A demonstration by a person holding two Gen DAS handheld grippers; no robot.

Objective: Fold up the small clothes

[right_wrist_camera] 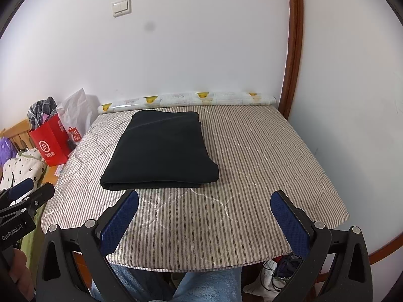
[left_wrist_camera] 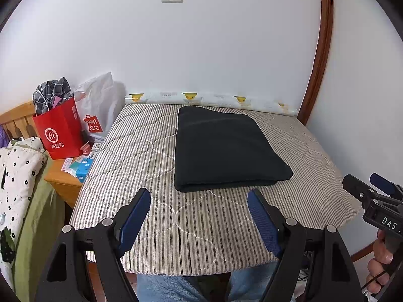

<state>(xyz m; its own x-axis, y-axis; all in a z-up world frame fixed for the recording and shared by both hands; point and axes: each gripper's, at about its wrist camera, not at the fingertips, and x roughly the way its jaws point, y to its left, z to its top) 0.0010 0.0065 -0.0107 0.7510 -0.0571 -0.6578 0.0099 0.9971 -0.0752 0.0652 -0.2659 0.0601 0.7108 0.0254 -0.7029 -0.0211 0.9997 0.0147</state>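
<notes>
A black garment [left_wrist_camera: 226,148] lies folded into a neat rectangle on the striped quilted table cover [left_wrist_camera: 141,151]. It also shows in the right wrist view [right_wrist_camera: 161,151], left of centre on the cover [right_wrist_camera: 264,156]. My left gripper [left_wrist_camera: 199,196] is open and empty, held above the near edge just in front of the garment. My right gripper [right_wrist_camera: 205,197] is open and empty, above the near edge to the garment's right. Each gripper shows at the edge of the other's view: the right one [left_wrist_camera: 372,183] and the left one [right_wrist_camera: 27,191].
A red paper bag [left_wrist_camera: 60,130] with checked cloth and a white bag [left_wrist_camera: 100,105] stand on a wooden nightstand [left_wrist_camera: 65,178] at the left. A duck-print roll [left_wrist_camera: 214,98] lies along the wall. A dotted blanket [left_wrist_camera: 15,173] lies far left. Blue-trousered legs [right_wrist_camera: 201,287] are below the edge.
</notes>
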